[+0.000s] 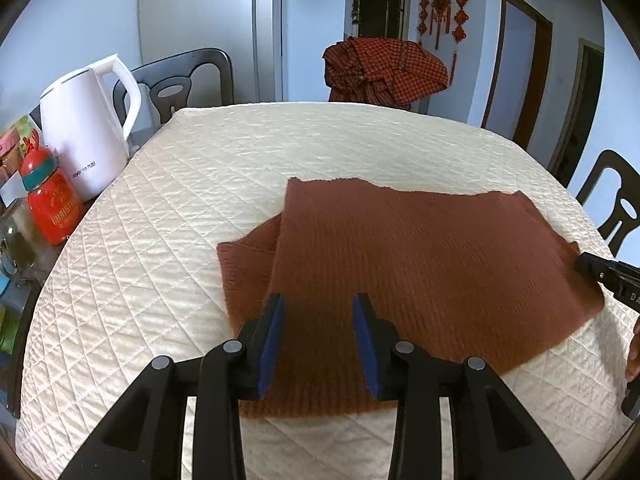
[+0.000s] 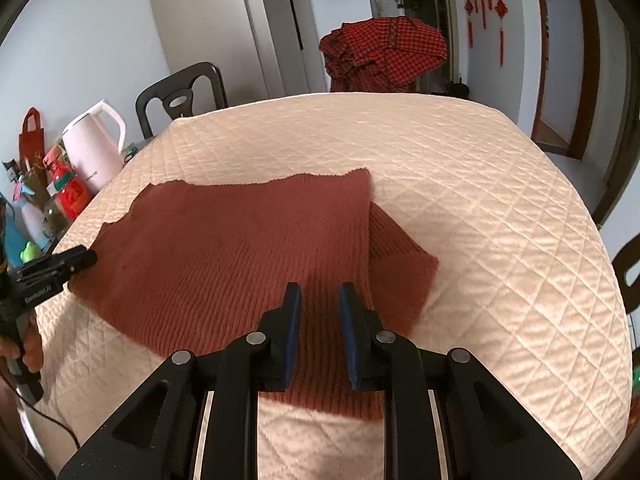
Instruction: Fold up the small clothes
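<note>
The rust-brown knit garment lies flat on your quilted cream table cover, one sleeve tucked under each side edge, likely so the body squares up for the next fold. Your left gripper and right gripper both hover over its near hem, jaws apart, gripping nothing. The white kettle reads "Joyoung".
</note>
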A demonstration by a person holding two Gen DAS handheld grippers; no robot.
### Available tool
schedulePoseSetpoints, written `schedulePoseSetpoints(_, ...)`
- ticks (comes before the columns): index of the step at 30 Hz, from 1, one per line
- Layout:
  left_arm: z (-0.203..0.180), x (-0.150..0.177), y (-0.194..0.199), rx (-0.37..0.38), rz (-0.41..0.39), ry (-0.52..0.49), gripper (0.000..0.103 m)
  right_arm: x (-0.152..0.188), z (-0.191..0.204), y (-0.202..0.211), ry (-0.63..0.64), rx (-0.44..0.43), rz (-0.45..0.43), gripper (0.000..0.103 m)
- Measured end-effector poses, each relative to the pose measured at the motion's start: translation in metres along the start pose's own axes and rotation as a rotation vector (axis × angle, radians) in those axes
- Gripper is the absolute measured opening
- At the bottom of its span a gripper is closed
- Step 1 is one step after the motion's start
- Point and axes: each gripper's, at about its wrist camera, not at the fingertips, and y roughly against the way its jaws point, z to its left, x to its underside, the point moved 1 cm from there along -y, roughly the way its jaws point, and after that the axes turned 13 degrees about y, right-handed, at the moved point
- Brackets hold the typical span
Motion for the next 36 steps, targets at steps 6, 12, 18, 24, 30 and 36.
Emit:
schedulePoseSetpoints(6,0.008,0.004,-0.008,-0.004,0.016,0.022,0.038,0.005,-0.016,-0.014,-0.062,-0.003,0.027,0.015)
schedulePoseSetpoints(12,0.010,0.003,-0.009,-0.005,0.020,0.024,0.038,0.005,-0.020,-0.012,-0.078,-0.013,0.027,0.012)
schedulePoseSetpoints(18,-0.001,-0.011,0.001,0.001,-0.016,-0.002,0.038,-0.008,-0.013,-0.003,-0.035,0.007,-0.013,0.012)
schedulePoseSetpoints(24,-0.013,-0.023,-0.020,-0.001,-0.006,-0.029,0.038,-0.014,-0.021,-0.026,-0.047,0.017,0.036,0.012)
schedulePoseSetpoints(30,-0.006,-0.018,-0.038,0.003,0.034,-0.012,0.038,-0.010,-0.029,-0.028,-0.076,-0.007,0.031,0.012)
schedulePoseSetpoints(36,-0.005,-0.018,-0.038,0.003,0.037,-0.011,0.038,-0.009,-0.032,-0.029,-0.093,-0.025,0.031,0.012)
